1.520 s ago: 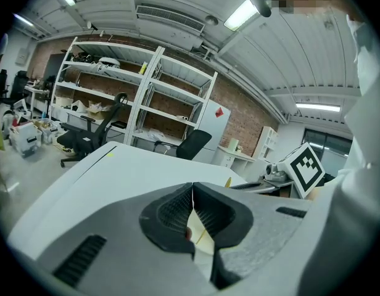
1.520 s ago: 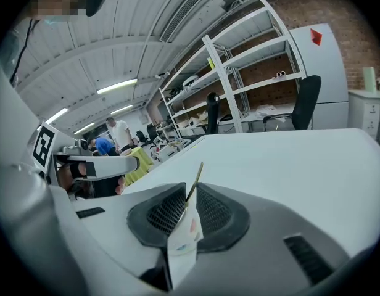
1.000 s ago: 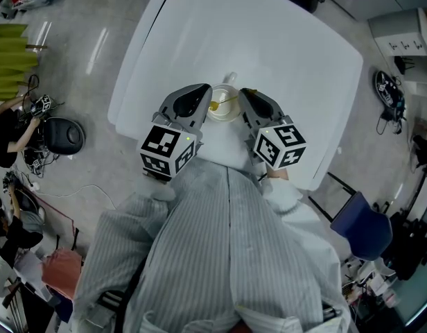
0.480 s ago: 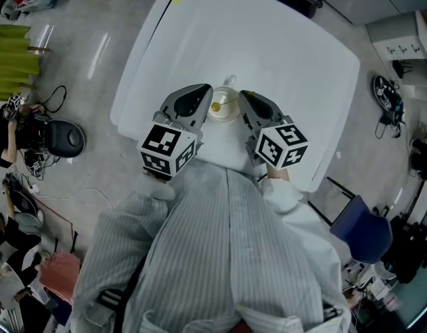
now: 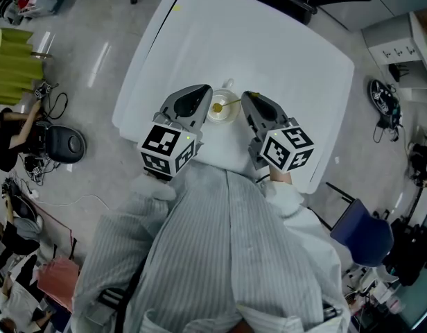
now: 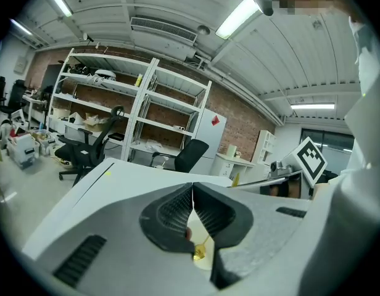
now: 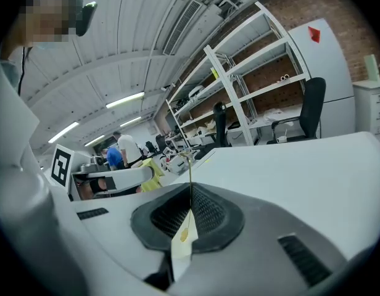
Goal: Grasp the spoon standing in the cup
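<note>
Here, right gripper (image 5: 245,98) clamps the spoon (image 5: 227,104) in the cup (image 5: 231,118); closed left gripper (image 5: 206,90) alongside.

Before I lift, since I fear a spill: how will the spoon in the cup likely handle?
The spoon looks thin and probably light, so the right gripper, shut on its slender handle, may let it pivot or slip. The cup looks small and might tip if the spoon drags its rim.

White table (image 5: 283,54), white cup (image 5: 229,115), yellow-gold spoon (image 5: 218,107), left gripper (image 5: 205,91) and right gripper (image 5: 247,97) grey with black-and-white square-patterned cubes, shirt (image 5: 227,248) pale with fine stripes, yellow-green cloth (image 5: 12,61) far left, blue chair (image 5: 366,231) right.
</note>
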Demonstrator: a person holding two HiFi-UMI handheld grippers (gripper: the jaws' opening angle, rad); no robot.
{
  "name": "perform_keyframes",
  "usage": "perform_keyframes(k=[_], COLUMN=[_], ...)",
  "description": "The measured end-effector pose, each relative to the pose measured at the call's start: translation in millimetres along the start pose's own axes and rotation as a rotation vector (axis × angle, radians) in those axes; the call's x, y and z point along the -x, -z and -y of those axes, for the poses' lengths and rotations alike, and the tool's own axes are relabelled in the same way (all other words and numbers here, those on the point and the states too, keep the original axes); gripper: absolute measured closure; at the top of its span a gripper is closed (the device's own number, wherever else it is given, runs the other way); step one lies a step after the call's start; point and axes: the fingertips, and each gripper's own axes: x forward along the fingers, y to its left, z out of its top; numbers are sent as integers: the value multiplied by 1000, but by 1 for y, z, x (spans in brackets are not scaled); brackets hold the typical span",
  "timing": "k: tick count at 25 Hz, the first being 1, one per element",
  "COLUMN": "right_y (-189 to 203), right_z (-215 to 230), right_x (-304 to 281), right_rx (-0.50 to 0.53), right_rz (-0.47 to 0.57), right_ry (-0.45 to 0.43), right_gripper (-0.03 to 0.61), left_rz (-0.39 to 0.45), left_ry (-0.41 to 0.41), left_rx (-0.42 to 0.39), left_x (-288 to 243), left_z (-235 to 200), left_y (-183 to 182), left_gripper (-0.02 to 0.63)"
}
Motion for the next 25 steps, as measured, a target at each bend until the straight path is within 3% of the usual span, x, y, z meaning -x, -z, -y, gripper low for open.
perform_keyframes(k=[12, 25], right_y=[-59, -106], right_z=[-29, -28], right_x=[36, 89], right_rx=[70, 84], right_rz=[144, 297], right_ry=[-25, 13], right_gripper=[568, 568], left_rz=[60, 115], left_ry=[-4, 35], left_rx=[-12, -41], left_x=[15, 23], left_z=[8, 27], left_y=[-22, -48], left_gripper=[601, 601])
